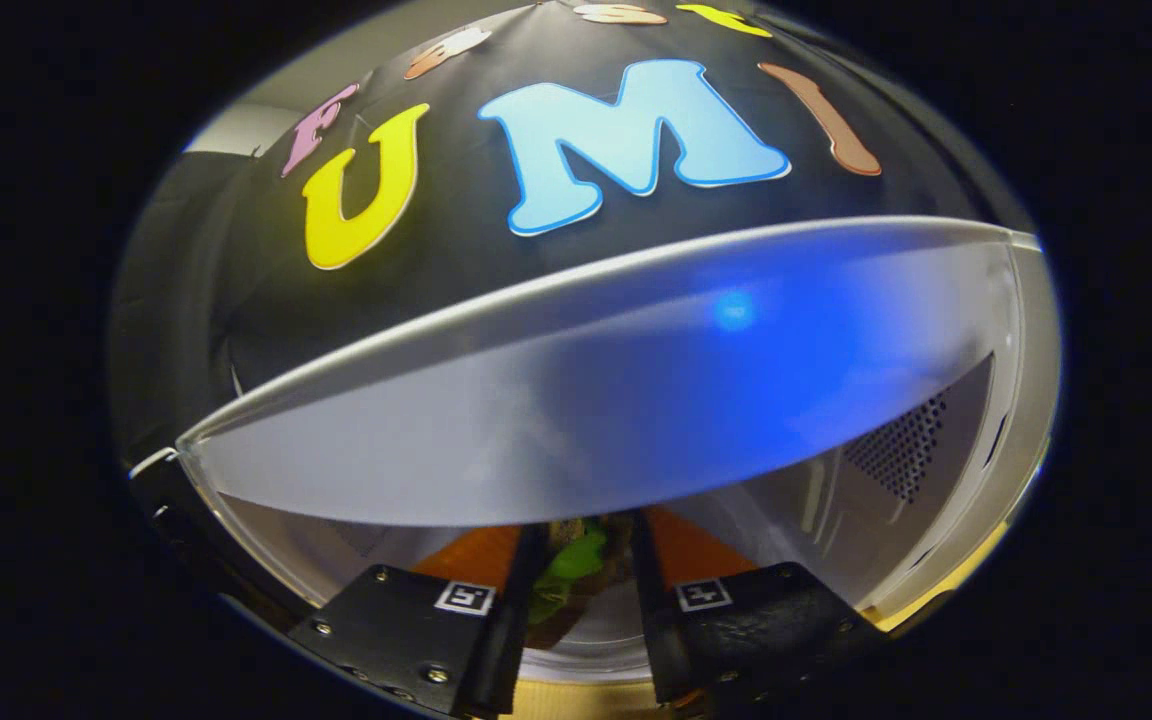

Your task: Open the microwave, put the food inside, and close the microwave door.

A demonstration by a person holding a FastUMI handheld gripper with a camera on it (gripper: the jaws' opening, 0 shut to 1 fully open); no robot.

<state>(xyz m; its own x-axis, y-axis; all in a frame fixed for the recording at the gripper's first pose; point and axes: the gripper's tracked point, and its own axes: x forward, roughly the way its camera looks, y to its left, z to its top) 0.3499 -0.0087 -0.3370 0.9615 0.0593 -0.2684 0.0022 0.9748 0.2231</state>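
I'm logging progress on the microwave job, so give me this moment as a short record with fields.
microwave: open, its inside faces the tongs
food: green and brown, between the fingers
tongs: fingers on either side of the food; grip cannot be told
position: fingers reach into the microwave's opening
orange thing: under the food, kind unclear

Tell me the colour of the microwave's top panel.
White, washed with a blue glare, in the gripper view: microwave top, above the gripper.

- Desk (576, 700): pale yellowish surface, a strip seen below and between the hand-held gripper (581, 600) fingers, another sliver by the microwave's lower right corner.
- Microwave (1021, 420) stands on it, cavity open, white walls.
- Fingers apart; something green between them, contact unclear.
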